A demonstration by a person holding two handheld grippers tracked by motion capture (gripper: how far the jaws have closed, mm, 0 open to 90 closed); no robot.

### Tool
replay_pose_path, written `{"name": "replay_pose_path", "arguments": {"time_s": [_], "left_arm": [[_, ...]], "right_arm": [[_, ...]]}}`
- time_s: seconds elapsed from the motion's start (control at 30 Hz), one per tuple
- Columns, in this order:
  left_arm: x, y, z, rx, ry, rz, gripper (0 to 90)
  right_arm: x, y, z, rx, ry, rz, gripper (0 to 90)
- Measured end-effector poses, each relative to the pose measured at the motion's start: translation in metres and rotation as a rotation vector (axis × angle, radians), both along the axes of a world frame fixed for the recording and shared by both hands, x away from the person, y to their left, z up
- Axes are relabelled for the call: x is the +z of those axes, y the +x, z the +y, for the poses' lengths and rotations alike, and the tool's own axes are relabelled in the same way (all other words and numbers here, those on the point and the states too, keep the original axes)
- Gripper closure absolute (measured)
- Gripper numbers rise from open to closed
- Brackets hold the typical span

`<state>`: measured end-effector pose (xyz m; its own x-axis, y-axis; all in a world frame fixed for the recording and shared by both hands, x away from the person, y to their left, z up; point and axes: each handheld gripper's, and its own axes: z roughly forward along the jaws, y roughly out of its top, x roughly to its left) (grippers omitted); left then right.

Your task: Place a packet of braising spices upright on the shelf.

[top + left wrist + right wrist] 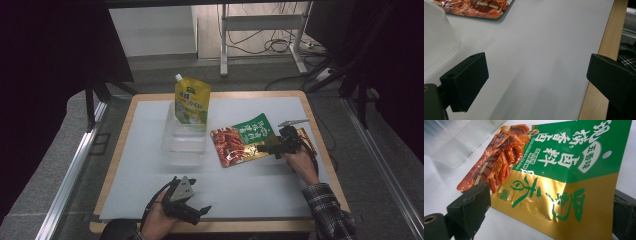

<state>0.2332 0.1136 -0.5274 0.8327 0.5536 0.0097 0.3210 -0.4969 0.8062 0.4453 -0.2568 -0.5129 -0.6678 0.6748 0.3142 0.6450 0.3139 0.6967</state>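
Note:
A snack packet [242, 140], printed red, green and gold, lies flat on the white mat [240, 185] right of centre. My right gripper [263, 147] is over the packet's gold right end, pointing left. In the right gripper view the packet [564, 175] has its gold end between the two jaws of this gripper [546, 217], which stand wide apart and open. A yellow spout pouch [192, 103] stands upright in a clear plastic container [184, 137] at mid-table. My left gripper [200, 211] rests open near the front edge with only bare mat between its jaws [539, 82].
The mat covers a wooden table [320, 145], whose rim [604, 60] is close on the right in the left gripper view. There too, the clear container's corner [436, 37] is at the left and the packet's edge [479, 8] at the top. A metal frame and cables [260, 35] stand beyond the table.

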Motion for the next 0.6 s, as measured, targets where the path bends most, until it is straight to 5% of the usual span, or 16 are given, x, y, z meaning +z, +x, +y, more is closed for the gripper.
{"name": "replay_pose_path", "arguments": {"time_s": [0.13, 0.27, 0.4, 0.6], "left_arm": [[-0.0006, -0.0001, -0.0010, -0.002, 0.012, 0.000, 3.5], [-0.0008, -0.0005, -0.0025, -0.006, 0.019, -0.005, 3.5], [-0.0007, -0.0002, -0.0019, -0.002, 0.017, -0.006, 3.5], [-0.0010, -0.0003, -0.0027, -0.005, 0.018, -0.005, 3.5]], "right_arm": [[0.0015, 0.0006, 0.0004, -0.007, 0.001, 0.005, 4.1], [-0.0002, 0.0031, 0.0010, -0.007, -0.049, 0.037, 6.0], [0.0019, 0.0041, -0.0010, -0.038, -0.059, 0.029, 20.9], [0.0076, 0.0044, -0.0027, -0.064, -0.108, -0.001, 57.7]]}}
